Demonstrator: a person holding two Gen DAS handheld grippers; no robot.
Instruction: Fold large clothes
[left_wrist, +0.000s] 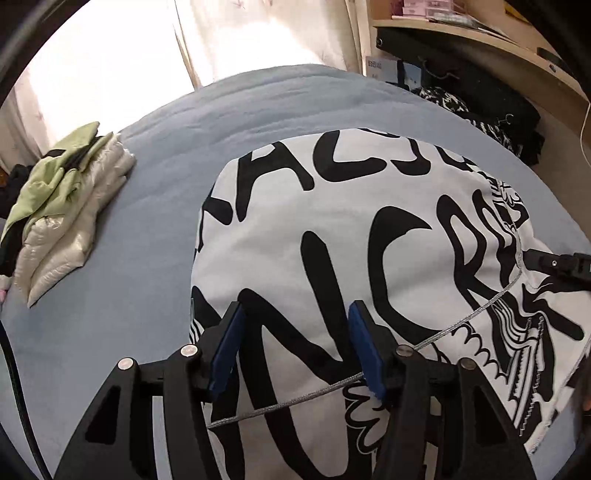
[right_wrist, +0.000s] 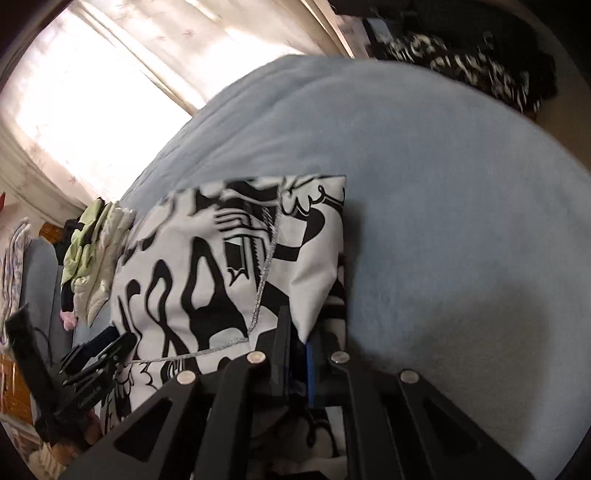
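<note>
A large white garment with bold black lettering (left_wrist: 369, 236) lies partly folded on the blue bed. A silver stitched seam runs across it. My left gripper (left_wrist: 295, 314) is open just above the garment's near part, blue pads apart, holding nothing. In the right wrist view the garment (right_wrist: 207, 266) is lifted at its right edge. My right gripper (right_wrist: 295, 332) is shut on that folded edge of cloth. The right gripper shows at the right edge of the left wrist view (left_wrist: 554, 264). The left gripper shows at the lower left of the right wrist view (right_wrist: 98, 350).
The blue bed cover (left_wrist: 147, 258) spreads all around. A folded cream and green puffer jacket (left_wrist: 66, 214) lies at the bed's left side. Dark patterned clothes (left_wrist: 480, 122) hang at the back right under a wooden shelf (left_wrist: 480, 40). A bright curtained window (right_wrist: 92, 96) is behind.
</note>
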